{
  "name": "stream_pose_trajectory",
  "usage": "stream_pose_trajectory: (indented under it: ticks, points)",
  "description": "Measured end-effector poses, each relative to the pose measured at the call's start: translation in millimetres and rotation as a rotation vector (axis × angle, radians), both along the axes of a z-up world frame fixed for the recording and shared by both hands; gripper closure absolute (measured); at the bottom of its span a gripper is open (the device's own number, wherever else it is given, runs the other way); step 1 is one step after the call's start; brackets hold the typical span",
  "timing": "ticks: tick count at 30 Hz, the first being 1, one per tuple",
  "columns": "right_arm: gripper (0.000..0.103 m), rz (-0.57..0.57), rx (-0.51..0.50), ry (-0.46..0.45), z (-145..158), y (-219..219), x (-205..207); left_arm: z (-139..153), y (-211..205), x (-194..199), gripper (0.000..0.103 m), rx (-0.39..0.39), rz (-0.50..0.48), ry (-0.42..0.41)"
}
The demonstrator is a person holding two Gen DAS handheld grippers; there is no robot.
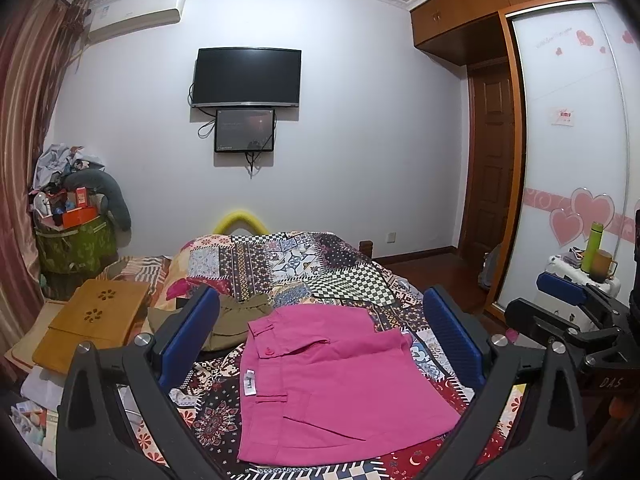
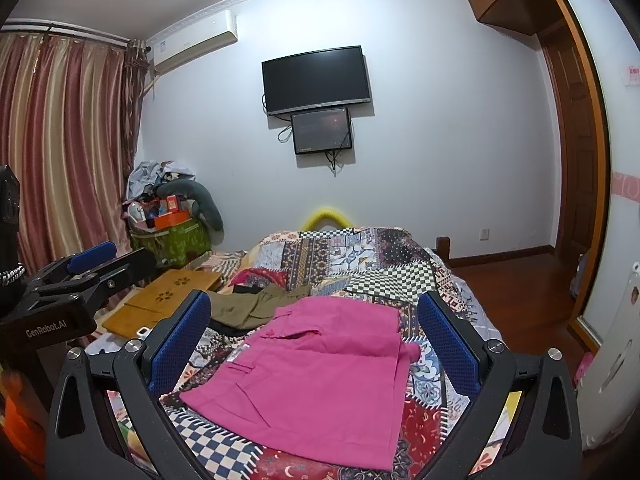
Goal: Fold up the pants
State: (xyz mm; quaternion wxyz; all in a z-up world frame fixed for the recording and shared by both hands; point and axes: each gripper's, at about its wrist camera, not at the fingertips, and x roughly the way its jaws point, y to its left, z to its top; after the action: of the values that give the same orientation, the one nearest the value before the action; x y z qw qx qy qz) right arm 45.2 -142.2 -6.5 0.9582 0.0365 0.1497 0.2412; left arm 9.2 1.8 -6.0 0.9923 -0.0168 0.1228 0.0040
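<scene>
Pink pants [image 1: 332, 380] lie folded into a compact rectangle on the patchwork bedspread [image 1: 288, 264], waistband with button and white label toward the left. My left gripper [image 1: 320, 332] hovers above them, open, nothing between its blue pads. In the right wrist view the same pink pants [image 2: 320, 372] lie flat below my right gripper [image 2: 316, 344], which is also open and empty. The right gripper [image 1: 568, 300] shows at the right edge of the left wrist view; the left gripper [image 2: 88, 268] shows at the left edge of the right wrist view.
An olive-green garment [image 1: 236, 320] is crumpled on the bed just beyond the pink pants, left of them. A wooden lap tray [image 1: 92, 320] rests at the bed's left side. A cluttered green basket [image 1: 76, 244] stands by the curtain. A wardrobe [image 1: 568, 140] lines the right wall.
</scene>
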Motion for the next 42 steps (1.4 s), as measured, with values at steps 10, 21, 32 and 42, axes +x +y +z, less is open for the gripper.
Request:
stream_pose_trajectory:
  ticks: [10,21,32,42]
  points:
    - [0.000,-0.002,-0.005,0.037,-11,4,14,-7,4,23,0.000,0.002,0.005,0.045]
    - [0.000,-0.028,-0.078,0.147,-47,6,63,-56,28,99,0.000,-0.016,0.042,0.258]
    - [0.001,-0.071,-0.172,0.372,-117,-10,128,-150,67,180,0.027,-0.035,0.072,0.575]
    - [0.025,-0.023,-0.127,0.534,-160,-22,177,-198,92,226,0.041,-0.029,0.054,0.728]
